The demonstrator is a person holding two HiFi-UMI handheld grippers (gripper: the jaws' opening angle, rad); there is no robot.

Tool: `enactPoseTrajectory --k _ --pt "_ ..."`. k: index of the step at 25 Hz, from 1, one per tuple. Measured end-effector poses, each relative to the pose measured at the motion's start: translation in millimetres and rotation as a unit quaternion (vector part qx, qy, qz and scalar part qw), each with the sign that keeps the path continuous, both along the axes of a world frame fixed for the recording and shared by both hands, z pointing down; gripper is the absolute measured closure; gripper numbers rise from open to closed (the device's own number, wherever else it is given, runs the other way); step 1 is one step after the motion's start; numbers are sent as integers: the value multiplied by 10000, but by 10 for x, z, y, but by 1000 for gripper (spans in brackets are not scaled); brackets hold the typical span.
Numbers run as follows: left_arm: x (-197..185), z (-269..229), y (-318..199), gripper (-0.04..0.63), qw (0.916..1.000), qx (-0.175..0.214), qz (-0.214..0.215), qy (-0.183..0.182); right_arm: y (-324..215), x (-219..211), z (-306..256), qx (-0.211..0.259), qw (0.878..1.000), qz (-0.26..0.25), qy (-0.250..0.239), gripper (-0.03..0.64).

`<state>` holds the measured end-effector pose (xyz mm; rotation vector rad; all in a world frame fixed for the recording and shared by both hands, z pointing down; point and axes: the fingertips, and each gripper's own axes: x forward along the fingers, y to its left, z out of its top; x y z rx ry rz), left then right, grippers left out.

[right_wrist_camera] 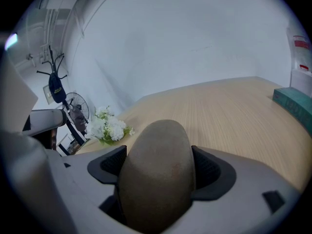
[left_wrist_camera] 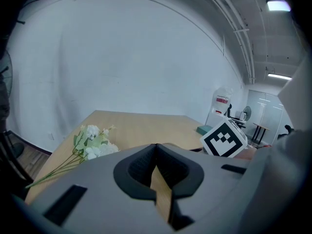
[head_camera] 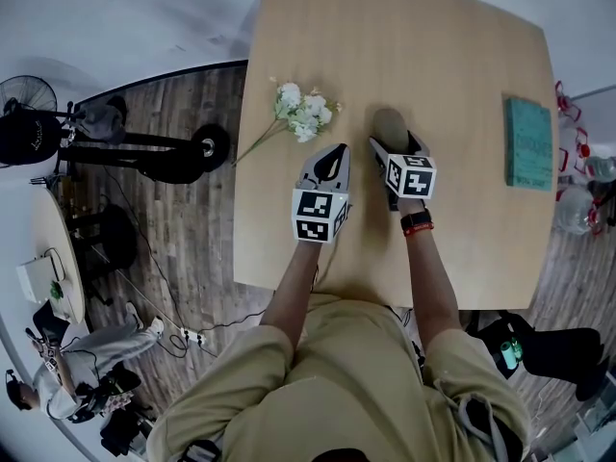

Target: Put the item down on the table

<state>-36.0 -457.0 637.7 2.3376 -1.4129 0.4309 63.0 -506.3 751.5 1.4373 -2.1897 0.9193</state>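
A smooth brown, egg-shaped stone (right_wrist_camera: 156,172) sits clamped between the jaws of my right gripper (right_wrist_camera: 158,174). In the head view the same stone (head_camera: 390,126) pokes out ahead of the right gripper (head_camera: 393,147) over the middle of the wooden table (head_camera: 433,56). My left gripper (head_camera: 332,166) hovers just left of it, jaws closed together with nothing between them; in its own view the left gripper (left_wrist_camera: 157,172) shows only a thin slit with the tabletop behind.
A bunch of white flowers (head_camera: 300,114) lies near the table's left edge. A teal book (head_camera: 529,142) rests at the right side. Beyond the left edge are a floor fan (head_camera: 29,123) and a small round table (head_camera: 53,258).
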Motion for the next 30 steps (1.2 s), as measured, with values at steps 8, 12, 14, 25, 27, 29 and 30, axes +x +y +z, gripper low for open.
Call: enactPoseTrajectory --k 8,12,14,25,27,29,30 --pt "-47 17 82 572 9999 -45 -164 25 42 -2 87 -33 9996 -106 243 186" --pt "-20 -41 123 572 9998 10 -176 51 55 20 62 -21 9995 -90 303 179" --pt "-27 -69 142 572 9998 29 -194 46 65 26 8 41 9995 -71 307 179" --pt "-100 -398 332 572 9991 270 -319 101 286 175 -613 497 9984 6 282 189" --pt "-109 -480 390 572 9988 352 -333 106 362 216 -766 618 9978 57 243 190" --pt "-124 -571 461 572 9985 421 -334 101 454 245 -914 682 9975 119 159 190" --pt "-128 -620 506 572 9984 453 -325 100 511 260 -985 695 9974 149 115 190"
